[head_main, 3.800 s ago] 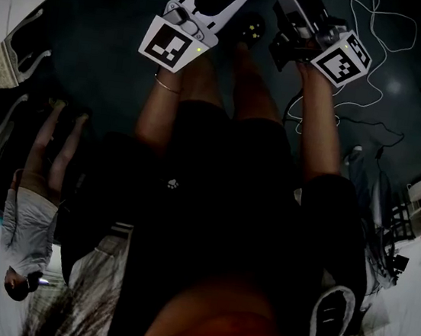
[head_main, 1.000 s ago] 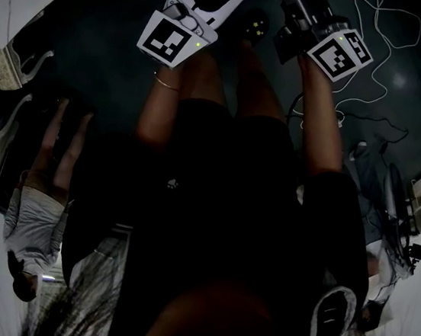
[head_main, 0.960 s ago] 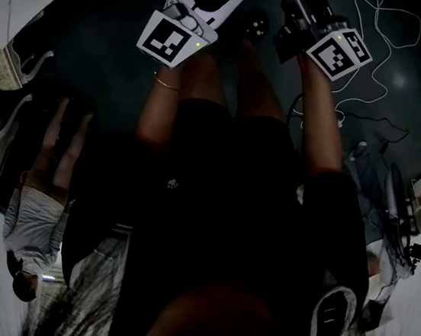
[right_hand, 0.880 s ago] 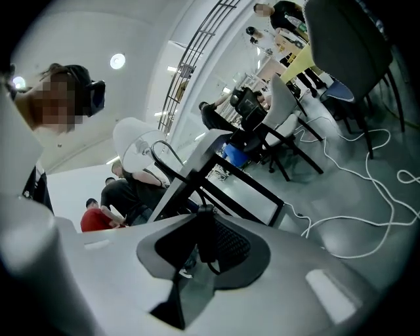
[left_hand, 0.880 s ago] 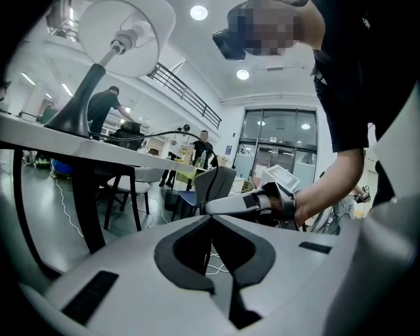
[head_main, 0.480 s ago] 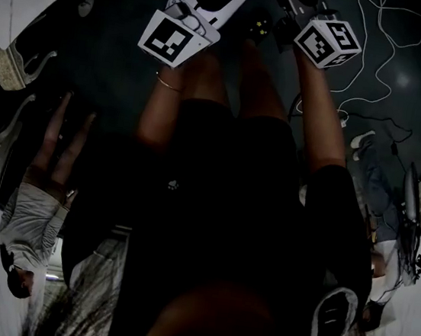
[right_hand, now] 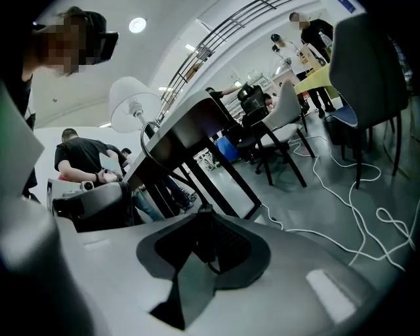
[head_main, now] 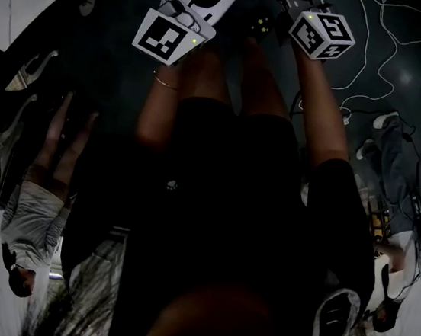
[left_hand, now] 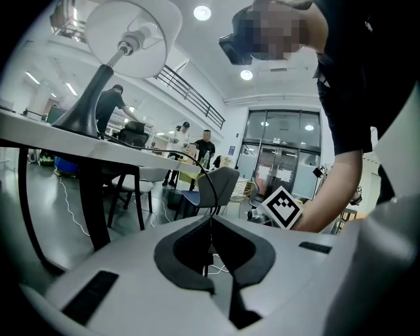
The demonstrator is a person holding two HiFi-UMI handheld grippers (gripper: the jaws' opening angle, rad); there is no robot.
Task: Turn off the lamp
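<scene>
Lamp (left_hand: pixel 128 39) on worktop (left_hand: pixel 65 141), upper left of left gripper view; its cord (left_hand: pixel 200 163) arcs down into the left gripper (left_hand: pixel 211 218), jaws pinched on it; right gripper (right_hand: pixel 205 212) jaws clamp a dark switch (right_hand: pixel 205 238).

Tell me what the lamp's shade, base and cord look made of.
Shade: probably fabric or paper, matte white, evenly pale.
Base: dark, smooth flared cone, likely painted metal or plastic; cannot tell which.
Cord: thin, black, bending in a loose arc, so likely plastic-sheathed wire.
</scene>
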